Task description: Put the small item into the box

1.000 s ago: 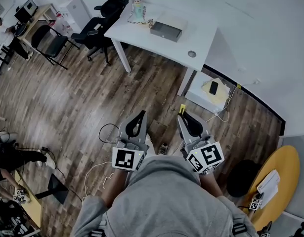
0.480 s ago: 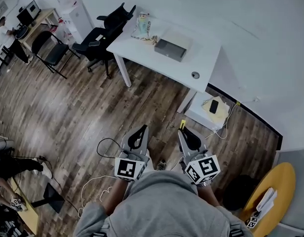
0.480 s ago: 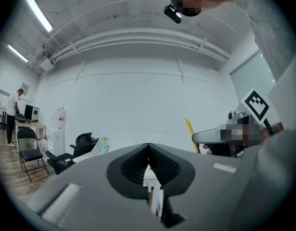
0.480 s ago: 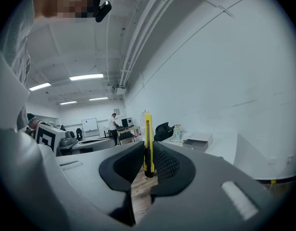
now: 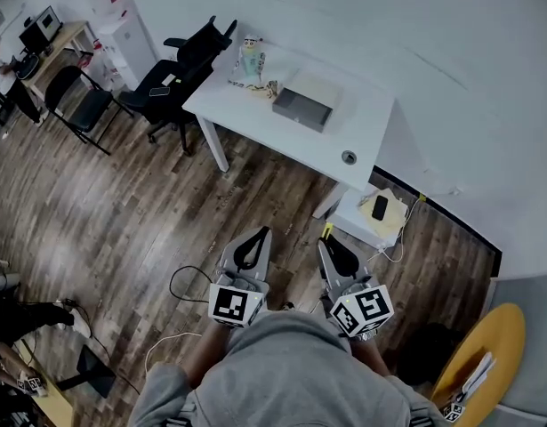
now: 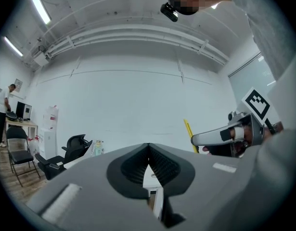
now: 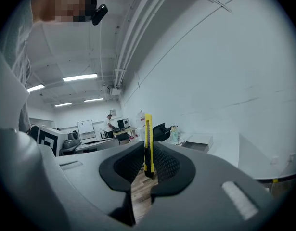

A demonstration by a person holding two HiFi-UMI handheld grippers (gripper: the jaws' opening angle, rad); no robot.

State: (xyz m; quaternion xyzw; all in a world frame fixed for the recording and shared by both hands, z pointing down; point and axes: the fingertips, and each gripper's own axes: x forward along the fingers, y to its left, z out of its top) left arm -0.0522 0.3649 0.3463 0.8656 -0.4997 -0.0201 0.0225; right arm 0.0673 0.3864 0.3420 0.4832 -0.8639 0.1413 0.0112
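Observation:
A grey open box (image 5: 301, 102) sits on the white table (image 5: 282, 136) ahead of me; in the right gripper view the box (image 7: 198, 143) shows far off to the right. My right gripper (image 5: 327, 239) is shut on a yellow utility knife (image 7: 147, 143), which stands upright between the jaws, its tip (image 5: 327, 229) poking out. My left gripper (image 5: 257, 235) is shut with nothing in it (image 6: 148, 150). Both grippers are held close to my chest, over the wood floor and well short of the table.
On the table stand a pale bottle-like item (image 5: 248, 60) and a small round object (image 5: 349, 157). Black office chairs (image 5: 180, 60) stand left of the table. A low white unit with a phone (image 5: 378, 210) sits by the table's right leg. Cables (image 5: 186, 283) lie on the floor. A yellow round table (image 5: 482, 354) is at the right.
The table and box have slid lower in the head view and look nearer. Both grippers keep the same pose, the right still shut on the knife.

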